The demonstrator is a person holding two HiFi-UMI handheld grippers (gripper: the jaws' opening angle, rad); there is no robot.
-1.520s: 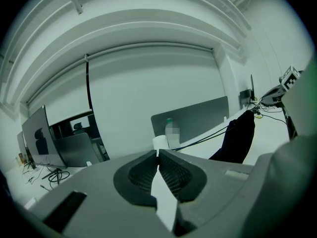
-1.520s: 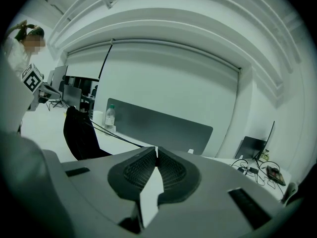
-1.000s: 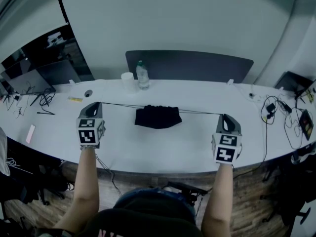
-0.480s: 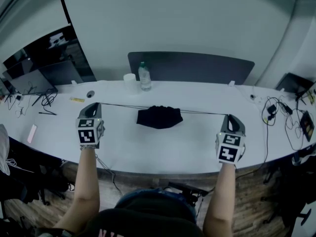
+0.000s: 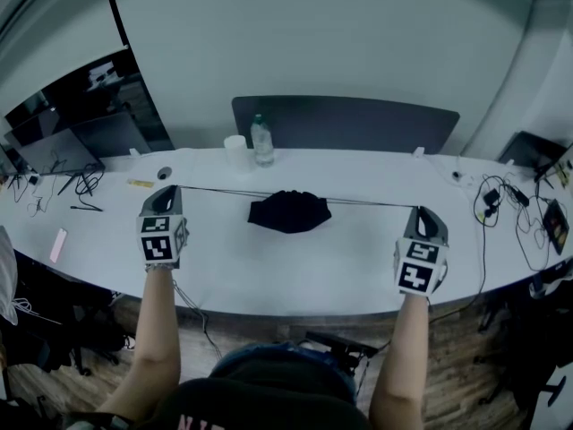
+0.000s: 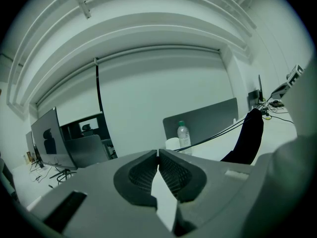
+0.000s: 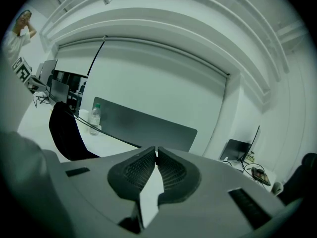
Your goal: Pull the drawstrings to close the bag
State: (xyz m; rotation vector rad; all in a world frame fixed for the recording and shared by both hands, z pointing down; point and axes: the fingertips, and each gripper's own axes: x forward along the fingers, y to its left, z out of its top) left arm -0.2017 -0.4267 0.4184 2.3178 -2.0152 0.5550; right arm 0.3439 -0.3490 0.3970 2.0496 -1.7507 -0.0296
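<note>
Left hand-held gripper (image 5: pixel 170 191), lower left of the head view: jaws pressed together on a taut drawstring (image 5: pixel 224 190). Right hand-held gripper (image 5: pixel 419 211), lower right: jaws pinch the opposite drawstring (image 5: pixel 367 204). Both cords run to the black bag (image 5: pixel 288 211), bunched at centre frame on the white counter (image 5: pixel 295 271). A bottle (image 5: pixel 261 140) and a cup (image 5: pixel 235 148) stand behind the bag.

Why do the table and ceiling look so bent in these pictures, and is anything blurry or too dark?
Head view: a wide lens bows the table into an arc; light is even, the drawstrings show crisp. Left gripper view: a round black border, the ceiling lines curved, the close jaws slightly soft. Right gripper view: same rounding; the bag is a dark shape without detail.
</note>
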